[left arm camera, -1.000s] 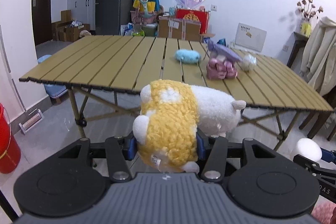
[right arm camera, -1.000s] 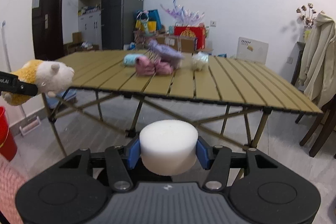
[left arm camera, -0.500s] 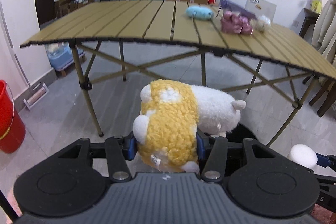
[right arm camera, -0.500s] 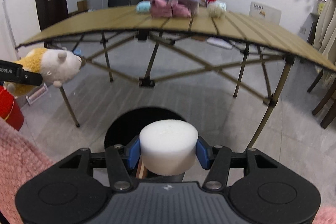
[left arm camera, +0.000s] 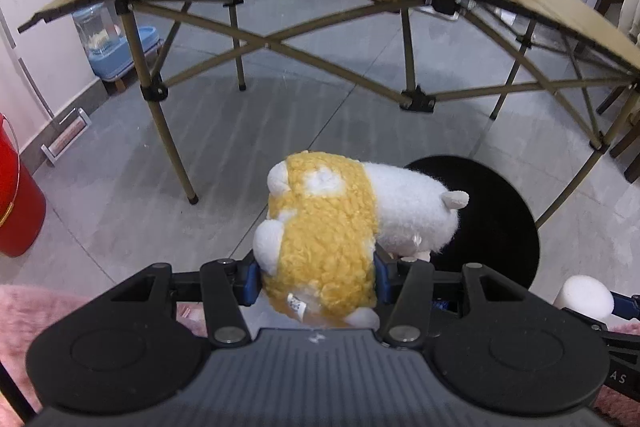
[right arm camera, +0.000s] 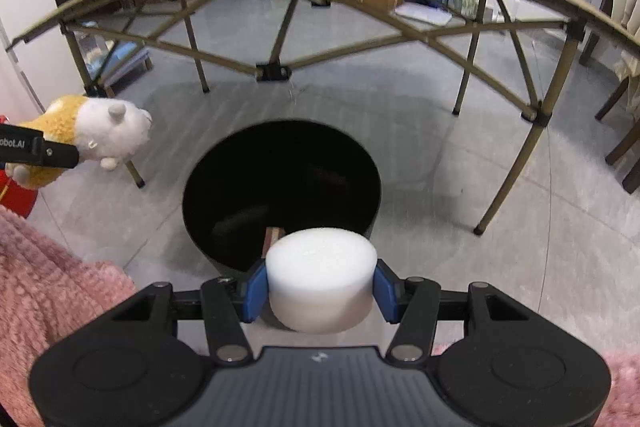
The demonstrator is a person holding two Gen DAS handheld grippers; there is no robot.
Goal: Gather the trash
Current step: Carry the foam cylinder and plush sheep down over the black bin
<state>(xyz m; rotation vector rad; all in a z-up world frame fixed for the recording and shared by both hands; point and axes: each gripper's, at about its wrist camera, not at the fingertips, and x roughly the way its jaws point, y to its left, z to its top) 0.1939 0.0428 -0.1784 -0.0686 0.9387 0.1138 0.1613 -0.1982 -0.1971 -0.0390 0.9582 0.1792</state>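
Yellow-white plush toy (left arm camera: pixel 340 231) clenched in left claw (left arm camera: pixel 316 277), foam puck (right arm camera: pixel 321 277) in right claw (right arm camera: pixel 321 287).

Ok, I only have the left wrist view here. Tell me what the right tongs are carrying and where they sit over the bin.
Observer: The right tongs are shut on a white foam puck, at the near rim of the black bin.
Operator: Report what's inside that bin.
Observer: A small brown piece shows inside, just beyond the puck; the rest is too dark to tell.
Operator: Now check my plush from your side.
Observer: The plush toy, held by the left tongs, is left of the bin, over bare floor, not above the opening.
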